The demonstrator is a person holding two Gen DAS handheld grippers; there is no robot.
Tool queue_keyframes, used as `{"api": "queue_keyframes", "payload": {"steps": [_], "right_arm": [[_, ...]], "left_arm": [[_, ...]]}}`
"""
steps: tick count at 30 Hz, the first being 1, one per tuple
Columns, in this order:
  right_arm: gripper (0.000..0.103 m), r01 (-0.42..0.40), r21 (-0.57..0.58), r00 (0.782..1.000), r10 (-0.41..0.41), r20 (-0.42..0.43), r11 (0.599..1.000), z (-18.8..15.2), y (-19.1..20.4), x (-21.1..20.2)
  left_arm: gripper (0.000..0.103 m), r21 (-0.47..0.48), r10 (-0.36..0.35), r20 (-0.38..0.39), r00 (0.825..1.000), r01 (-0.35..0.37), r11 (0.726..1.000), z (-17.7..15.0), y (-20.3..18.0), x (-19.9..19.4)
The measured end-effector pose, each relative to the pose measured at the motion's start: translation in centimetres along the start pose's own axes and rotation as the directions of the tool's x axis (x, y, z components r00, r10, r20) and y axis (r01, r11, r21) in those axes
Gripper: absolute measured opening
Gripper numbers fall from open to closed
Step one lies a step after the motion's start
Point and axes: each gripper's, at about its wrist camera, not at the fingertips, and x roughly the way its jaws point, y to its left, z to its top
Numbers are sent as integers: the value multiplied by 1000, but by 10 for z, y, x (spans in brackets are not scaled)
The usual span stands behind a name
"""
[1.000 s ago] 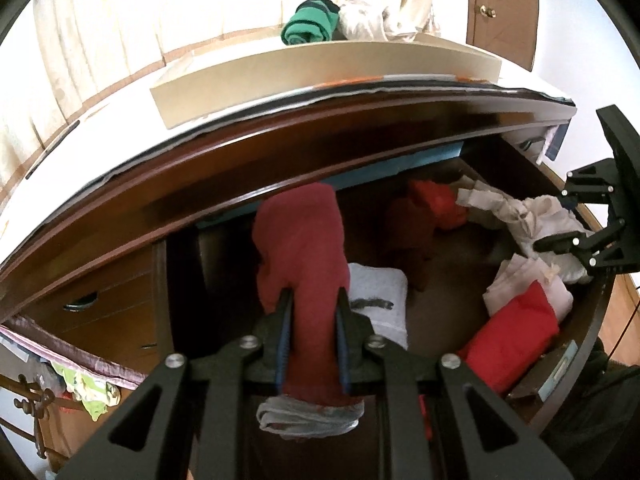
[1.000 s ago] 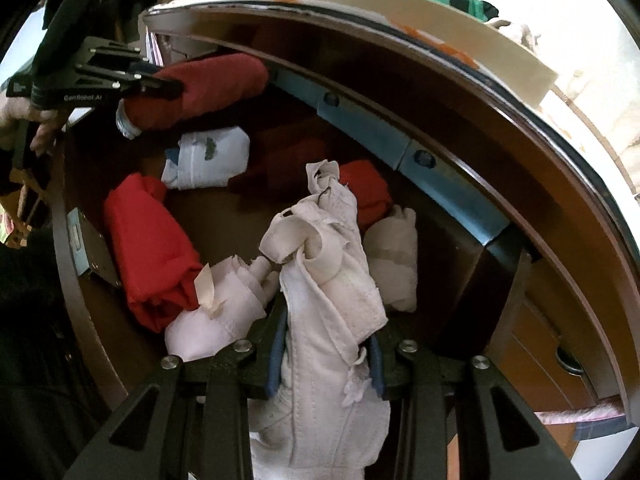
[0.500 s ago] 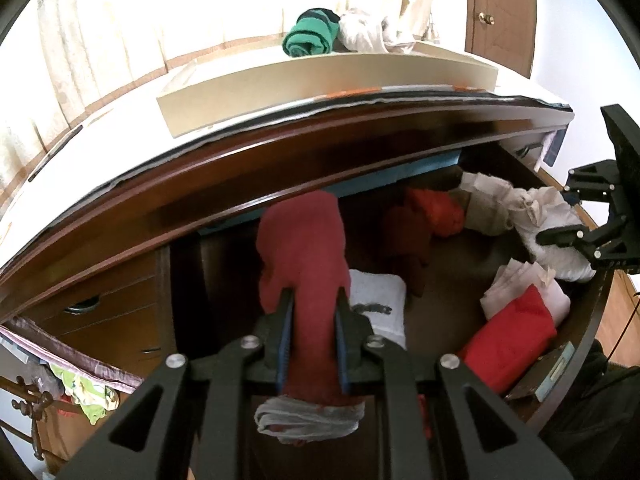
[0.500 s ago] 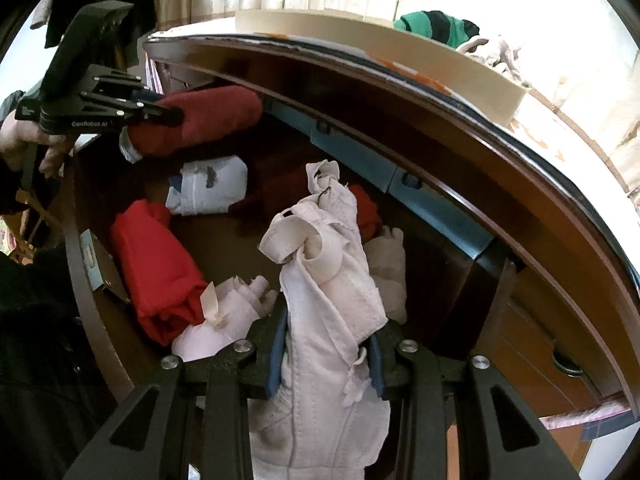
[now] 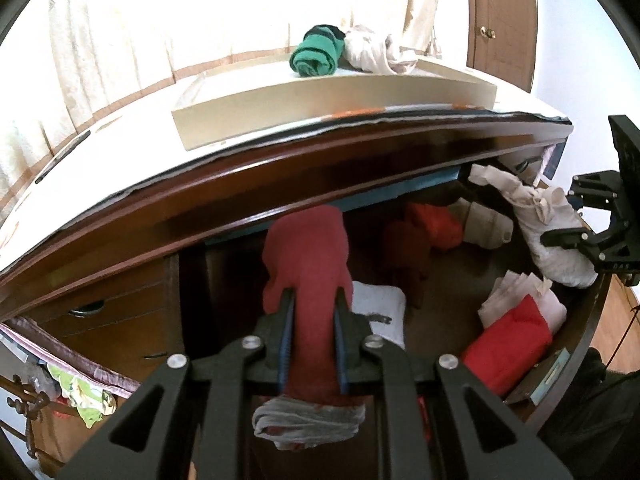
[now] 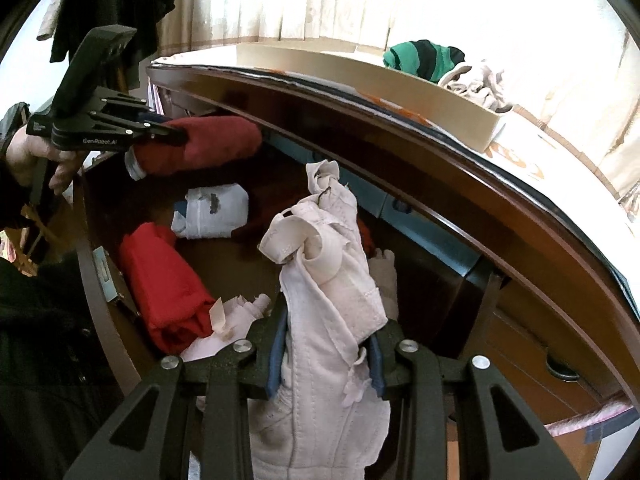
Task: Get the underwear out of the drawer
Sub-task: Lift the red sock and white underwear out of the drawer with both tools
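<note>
The pale bra [image 6: 332, 320] runs off the frame's bottom edge. The maroon roll [image 5: 312, 280] hides part of the white folded piece [image 5: 380, 312] behind it.

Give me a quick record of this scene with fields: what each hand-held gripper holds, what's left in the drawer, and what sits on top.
left hand-held gripper: shut on dark red roll
right hand-held gripper: shut on pale pink bra
drawer: open; bright red bundle, white folded piece inside
dresser top: shallow beige tray with green roll
</note>
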Motion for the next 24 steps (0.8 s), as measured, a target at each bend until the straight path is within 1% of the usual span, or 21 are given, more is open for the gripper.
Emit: {"api": "queue_keyframes", "payload": {"steps": [8,17,24], "right_arm": [[36,12,7,998,-12,62,1000,-2,-2,-8],[36,14,11,996,-15,90,1000,-1,-3,-13],[36,18,2,993,-18,117,1000,1,2,-19]], "left_arm": [[14,-10,-1,44,999,1,1000,-2,1,-7],[13,-26,-20,52,998,22,999,-10,-2,-14],[13,-45,-18,82,996,22,999,-13,-2,-25]]}}
